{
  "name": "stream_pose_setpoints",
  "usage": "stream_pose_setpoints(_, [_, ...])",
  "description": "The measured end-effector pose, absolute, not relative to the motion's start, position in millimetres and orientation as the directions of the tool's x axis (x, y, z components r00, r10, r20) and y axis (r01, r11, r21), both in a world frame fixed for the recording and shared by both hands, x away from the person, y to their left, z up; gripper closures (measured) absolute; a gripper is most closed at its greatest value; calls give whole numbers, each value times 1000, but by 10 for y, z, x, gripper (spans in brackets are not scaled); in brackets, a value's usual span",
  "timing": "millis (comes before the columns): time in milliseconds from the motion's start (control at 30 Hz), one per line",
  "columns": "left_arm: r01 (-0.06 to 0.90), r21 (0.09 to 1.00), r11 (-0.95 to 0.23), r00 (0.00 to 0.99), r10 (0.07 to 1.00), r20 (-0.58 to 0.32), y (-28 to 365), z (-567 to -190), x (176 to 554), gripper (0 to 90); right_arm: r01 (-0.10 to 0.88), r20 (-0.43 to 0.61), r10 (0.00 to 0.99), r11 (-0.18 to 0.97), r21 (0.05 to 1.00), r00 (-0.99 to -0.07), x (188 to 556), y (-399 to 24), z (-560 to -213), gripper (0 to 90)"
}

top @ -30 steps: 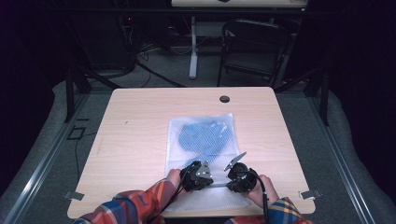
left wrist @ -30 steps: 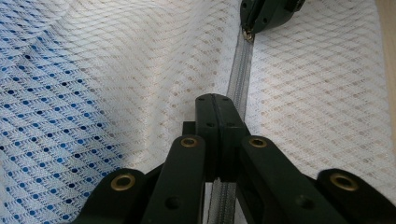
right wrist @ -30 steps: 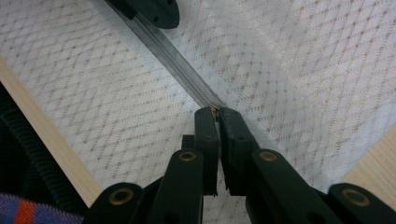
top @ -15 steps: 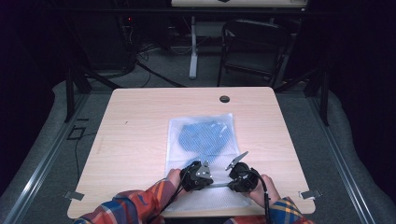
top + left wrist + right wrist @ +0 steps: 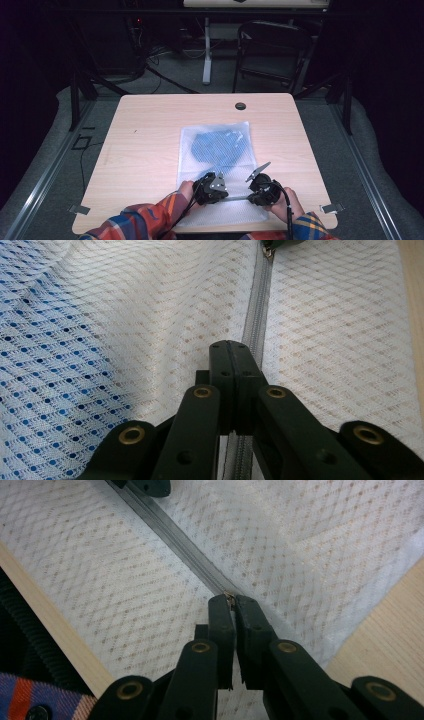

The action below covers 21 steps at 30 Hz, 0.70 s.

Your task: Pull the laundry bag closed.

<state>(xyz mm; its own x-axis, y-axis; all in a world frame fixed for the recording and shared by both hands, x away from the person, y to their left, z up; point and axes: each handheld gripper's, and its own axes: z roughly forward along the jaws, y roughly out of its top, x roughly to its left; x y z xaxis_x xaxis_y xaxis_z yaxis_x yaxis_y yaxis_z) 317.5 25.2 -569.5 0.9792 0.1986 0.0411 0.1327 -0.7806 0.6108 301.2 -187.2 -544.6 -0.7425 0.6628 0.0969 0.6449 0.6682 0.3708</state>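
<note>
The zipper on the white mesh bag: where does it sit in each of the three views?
High view: the zipper runs as a grey line between the two grippers near the table's front edge.
Left gripper view: it rises from the shut jaws to the top edge.
Right gripper view: it runs diagonally from the top left down to the jaws.
Shared landmark: the white mesh bag.

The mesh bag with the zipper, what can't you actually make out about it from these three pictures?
- The blue item inside the mesh bag: high view, netting blurs it; what it is, unclear.
- The zipper pull: right gripper view, the right tool pinches it, hiding its shape.
- The zipper: left gripper view, the shut left tool covers it; a grip there is unclear.
- The bag's near edge: high view, hands and sleeves hide it.
</note>
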Motion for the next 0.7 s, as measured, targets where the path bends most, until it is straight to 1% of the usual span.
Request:
stream_pose_setpoints(367, [137,610,-781,980,197,33,257,-5694,3179,900,652,88,671,666,362,-736,3022,-1973,-5423,868])
stream_pose_setpoints(533, [139,609,-781,979,199,32,263,-5694,3177,900,668,95,690,644,373,-718,3012,-2015,-5425,868])
stream_pose_setpoints(567, [138,608,-781,980,198,32,264,-5693,3177,900,662,96,680,657,361,-727,3023,-2028,-5411,868])
stream_pose_setpoints(700, [136,608,-782,980,196,34,263,-5692,3179,900,668,96,687,651,360,-720,3016,-2050,-5414,868])
